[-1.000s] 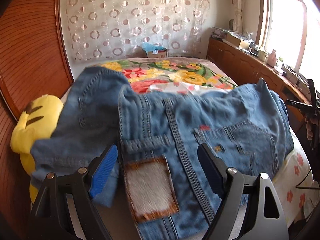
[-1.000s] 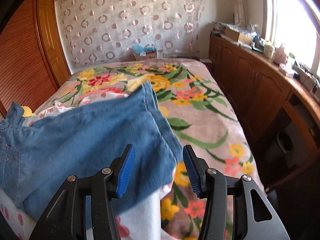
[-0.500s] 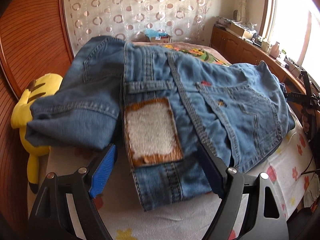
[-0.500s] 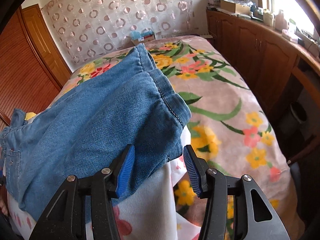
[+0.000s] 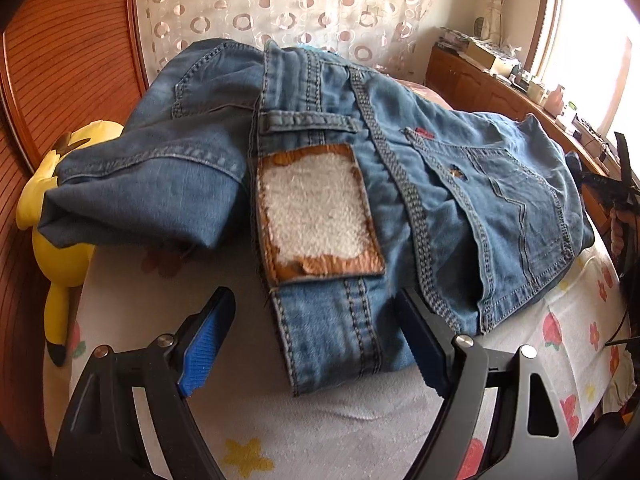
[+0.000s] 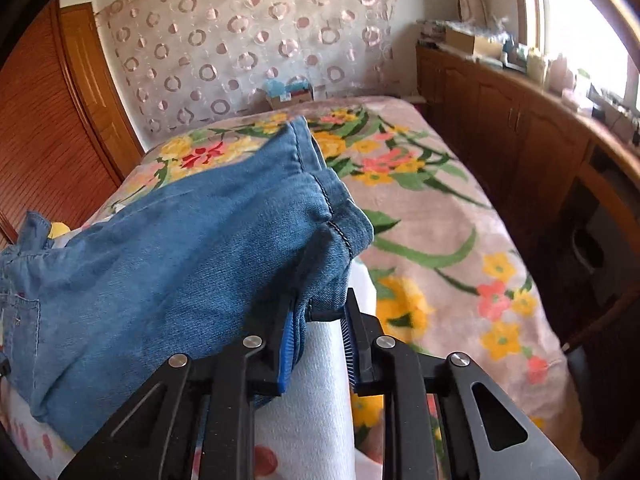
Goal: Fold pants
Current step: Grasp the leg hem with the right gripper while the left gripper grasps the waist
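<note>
Jeans (image 5: 420, 168): blue denim, heaped on the bed (image 5: 360, 420), waistband end nearest the left gripper.
Patch (image 5: 316, 212): brown leather, face worn to white; no writing readable.
Tab (image 5: 424, 133): small, red, on back pocket; too small to read.
Leg hem (image 6: 336, 240): over the floral blanket (image 6: 440, 216).
Right gripper (image 6: 316, 344): jaws have just been closing, now clamped on the hem.
Left gripper (image 5: 316, 348): jaws wide apart, either side of the waistband, not pressing.
Plush (image 5: 60, 216): yellow, left of jeans.

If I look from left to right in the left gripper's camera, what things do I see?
Yellow plush toy → folded pant leg → worn waistband patch → back pocket → wooden cabinets under the window.
</note>
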Available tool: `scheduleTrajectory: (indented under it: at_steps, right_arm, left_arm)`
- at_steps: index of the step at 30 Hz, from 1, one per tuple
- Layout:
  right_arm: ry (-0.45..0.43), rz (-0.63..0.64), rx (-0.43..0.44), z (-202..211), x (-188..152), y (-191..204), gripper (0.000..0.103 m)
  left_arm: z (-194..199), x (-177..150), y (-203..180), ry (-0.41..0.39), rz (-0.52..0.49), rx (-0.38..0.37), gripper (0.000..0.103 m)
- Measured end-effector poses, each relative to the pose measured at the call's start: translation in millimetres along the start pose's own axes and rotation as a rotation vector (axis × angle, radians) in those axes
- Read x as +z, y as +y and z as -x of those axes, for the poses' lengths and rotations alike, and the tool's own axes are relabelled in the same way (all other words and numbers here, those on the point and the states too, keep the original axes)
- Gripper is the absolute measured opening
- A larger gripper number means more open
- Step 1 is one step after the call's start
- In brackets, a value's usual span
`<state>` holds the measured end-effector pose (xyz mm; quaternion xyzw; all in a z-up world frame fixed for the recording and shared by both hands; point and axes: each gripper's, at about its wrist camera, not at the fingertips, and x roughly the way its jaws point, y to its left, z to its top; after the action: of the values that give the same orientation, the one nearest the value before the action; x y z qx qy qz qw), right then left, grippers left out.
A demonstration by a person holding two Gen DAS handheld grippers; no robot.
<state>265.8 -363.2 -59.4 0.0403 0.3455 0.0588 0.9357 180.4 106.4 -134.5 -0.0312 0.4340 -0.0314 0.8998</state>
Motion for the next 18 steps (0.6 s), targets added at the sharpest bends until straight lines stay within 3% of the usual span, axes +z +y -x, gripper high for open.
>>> scheduleTrajectory:
  at_steps: [4, 7, 10, 12, 18]
  right_arm:
    - [-0.072, 0.01, -0.005, 22, 3, 8, 0.02]
    - [-0.094, 0.03, -0.008, 32, 4, 16, 0.02]
    - [-0.105, 0.046, -0.012, 37, -2, 20, 0.02]
    - [-0.111, 0.057, -0.016, 40, -5, 22, 0.02]
    - [-0.149, 0.078, -0.019, 50, 1, 21, 0.02]
  left_arm:
    - [1, -7, 3, -0.002, 0.009, -0.02, 0.081]
    - [-1, -11, 6, -0.003, 0.027, -0.066, 0.062]
    - [2, -11, 5, -0.031, 0.022, -0.051, 0.044]
    - [9, -10, 8, -0.063, 0.037, -0.061, 0.023]
    - [30, 0, -1, -0.121, -0.034, -0.025, 0.016]
